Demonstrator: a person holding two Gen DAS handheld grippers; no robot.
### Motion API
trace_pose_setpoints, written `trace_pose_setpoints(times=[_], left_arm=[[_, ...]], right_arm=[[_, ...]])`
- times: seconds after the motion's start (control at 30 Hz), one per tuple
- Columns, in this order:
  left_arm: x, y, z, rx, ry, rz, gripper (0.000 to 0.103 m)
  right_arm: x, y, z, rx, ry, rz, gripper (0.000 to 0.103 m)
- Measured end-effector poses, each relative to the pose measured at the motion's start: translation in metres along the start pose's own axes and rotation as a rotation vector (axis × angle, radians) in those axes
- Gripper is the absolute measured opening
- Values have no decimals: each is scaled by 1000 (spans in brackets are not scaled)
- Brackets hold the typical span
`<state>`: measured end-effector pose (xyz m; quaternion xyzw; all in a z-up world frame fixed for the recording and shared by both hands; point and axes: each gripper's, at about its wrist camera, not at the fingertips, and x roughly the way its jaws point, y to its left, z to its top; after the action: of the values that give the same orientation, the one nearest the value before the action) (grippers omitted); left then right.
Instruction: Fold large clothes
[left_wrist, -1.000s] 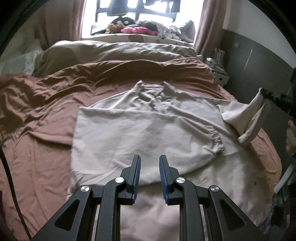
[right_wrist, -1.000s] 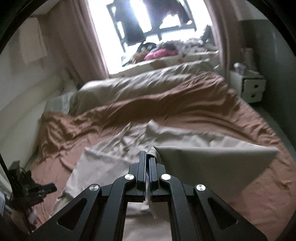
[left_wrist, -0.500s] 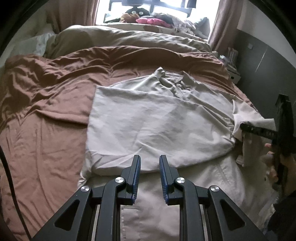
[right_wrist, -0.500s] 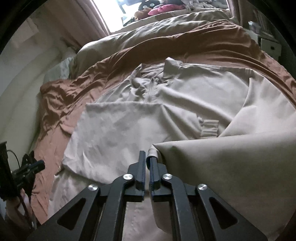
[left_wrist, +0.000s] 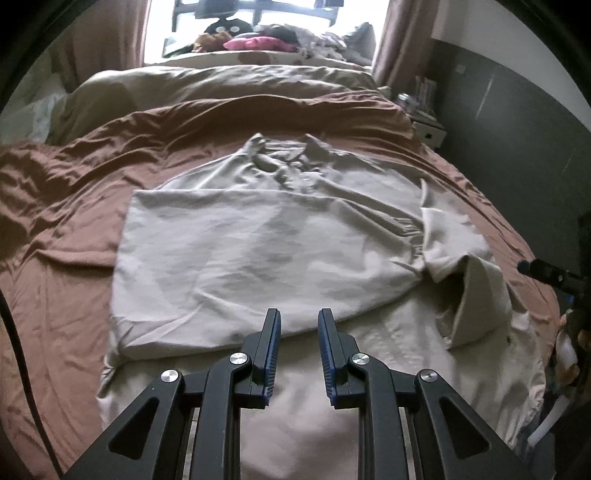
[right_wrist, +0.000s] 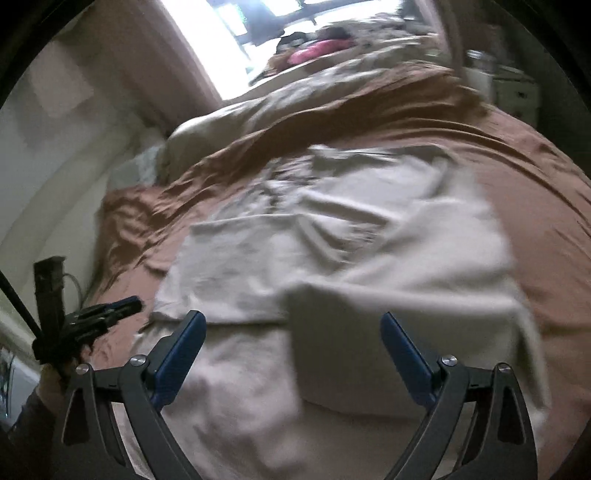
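Half a second ago the right hand-held gripper (right_wrist: 291, 336) was clamped on the edge of the beige garment (left_wrist: 266, 251); now its jaws are spread wide with nothing between them, and the flap it held has dropped onto the cloth. The garment lies spread on the bed, collar (left_wrist: 280, 151) toward the window (left_wrist: 258, 22), one sleeve folded across the chest, and a loose fold (left_wrist: 476, 295) rumpled at its right side. The right wrist view is blurred. The left hand-held gripper (left_wrist: 298, 332) hovers over the near hem, its jaws parted by a narrow gap, gripping nothing. A brown sheet (left_wrist: 66, 206) covers the bed under the garment, with a beige duvet (left_wrist: 221, 85) bunched beyond it and a small white nightstand (left_wrist: 428, 129) to the right.
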<state>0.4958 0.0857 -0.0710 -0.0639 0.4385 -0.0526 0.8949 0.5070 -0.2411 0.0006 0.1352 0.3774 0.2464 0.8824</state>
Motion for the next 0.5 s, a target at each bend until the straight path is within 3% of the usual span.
trace_pose_setpoints(times=[0.17, 0.37, 0.43, 0.5], left_arm=[[7, -13, -3, 12, 9, -22, 22], [11, -22, -14, 30, 26, -31, 22], [13, -21, -17, 32, 32, -27, 22], [15, -16, -19, 27, 38, -23, 22]], right_arm=[[-22, -55, -29, 107, 4, -63, 94], [-13, -73, -60, 202, 32, -97, 94], [-3, -71, -66, 226, 40, -76, 89], [9, -78, -68, 239, 55, -52, 71]])
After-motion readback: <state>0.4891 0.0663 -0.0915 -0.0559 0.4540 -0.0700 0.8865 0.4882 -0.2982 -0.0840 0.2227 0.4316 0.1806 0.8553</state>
